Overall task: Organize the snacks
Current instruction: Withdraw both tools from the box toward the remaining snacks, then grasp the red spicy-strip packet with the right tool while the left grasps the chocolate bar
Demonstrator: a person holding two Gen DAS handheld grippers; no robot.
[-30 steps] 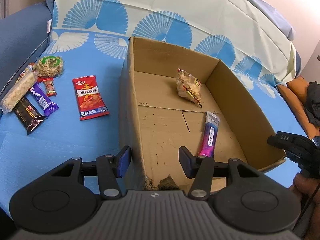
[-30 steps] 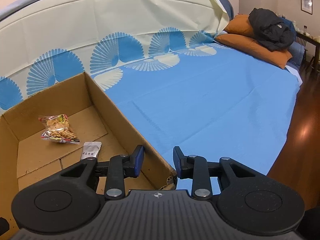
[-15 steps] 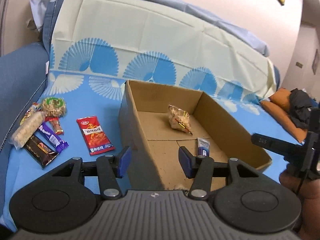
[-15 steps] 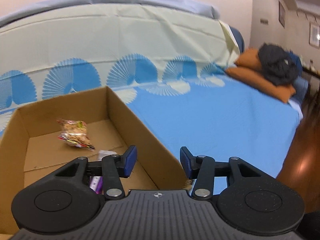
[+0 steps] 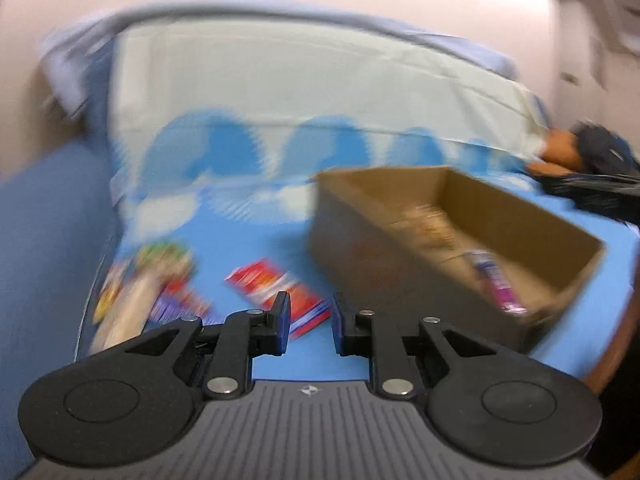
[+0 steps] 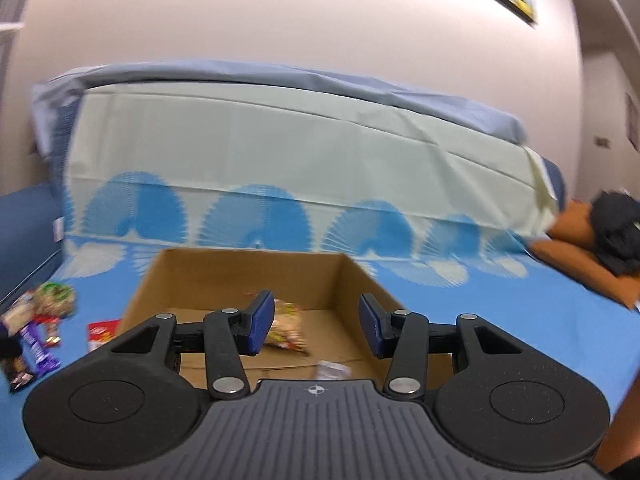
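a: what's nearest you?

b: my left tool (image 5: 308,326), low over the blue sheet (image 5: 256,248) on the bed. its jaws have just been closing and now stand close together with a narrow gap and nothing between them. that view is badly smeared.

a: and the right one?

b: my right tool (image 6: 317,328) has its jaws apart with nothing between them. they opened a little further, then eased back a touch. it hangs at the near end of the cardboard box (image 6: 224,270).

a: where are the snacks?

b: just past the left tool lies a red packet (image 5: 276,290), flat on the sheet, left of the box and apart from it. further left, a loose cluster of wrapped snacks (image 5: 148,288), too blurred to tell one from another. in the right view i can pick out a purple bar (image 6: 36,354) and a round green-topped pack (image 6: 56,298) there.

a: inside the box?

b: a clear bag of biscuits (image 6: 286,326) on the floor of the box, about mid-length, and a purple-and-white tube (image 5: 498,280) nearer the front end.

a: beyond that?

b: the pale cover with blue fan prints (image 6: 256,168), and off to the right an orange cushion (image 6: 576,248) with dark clothing (image 6: 618,232) on it.
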